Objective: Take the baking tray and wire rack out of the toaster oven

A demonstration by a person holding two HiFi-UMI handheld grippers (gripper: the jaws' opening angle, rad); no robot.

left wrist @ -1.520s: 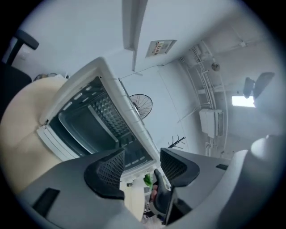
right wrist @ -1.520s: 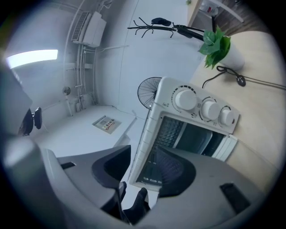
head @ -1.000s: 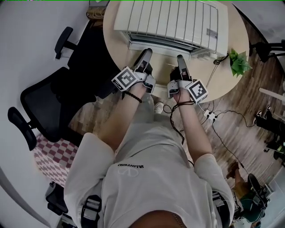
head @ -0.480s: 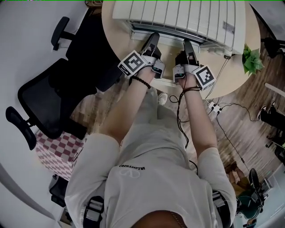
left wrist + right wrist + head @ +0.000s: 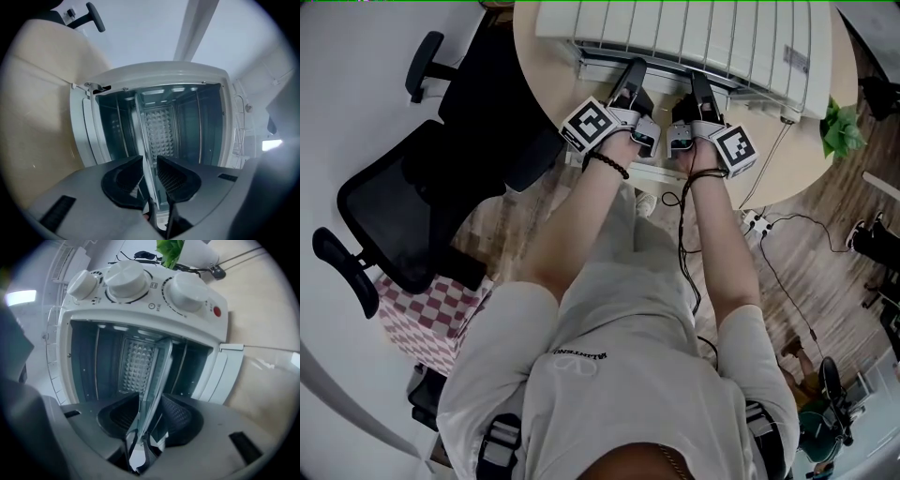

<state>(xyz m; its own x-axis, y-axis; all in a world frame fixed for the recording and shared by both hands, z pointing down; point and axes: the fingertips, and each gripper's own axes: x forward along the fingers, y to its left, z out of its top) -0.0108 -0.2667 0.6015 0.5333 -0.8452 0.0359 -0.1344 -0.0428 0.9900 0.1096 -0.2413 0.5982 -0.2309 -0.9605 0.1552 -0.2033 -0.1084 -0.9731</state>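
The white toaster oven [image 5: 675, 37] stands open on the round table [image 5: 534, 66]. Both gripper views are rolled on their side. A thin flat baking tray [image 5: 140, 126] sits mid-height in the cavity, its front edge toward me. My left gripper [image 5: 150, 176] is shut on that edge. The tray [image 5: 161, 366] also runs between the jaws of my right gripper [image 5: 150, 413], which closes on it further along. In the head view the left gripper [image 5: 633, 67] and right gripper [image 5: 698, 80] reach side by side into the oven mouth. I make out no wire rack inside.
Three white knobs [image 5: 126, 280] line the oven's control panel. The lowered door [image 5: 229, 371] lies toward the table. A black office chair [image 5: 403, 216] stands left of the table, a small green plant [image 5: 842, 127] and cables to the right.
Both hands have pushed forward from the table's near edge up to the oven's mouth. The fingertips now lie under the oven's front edge.
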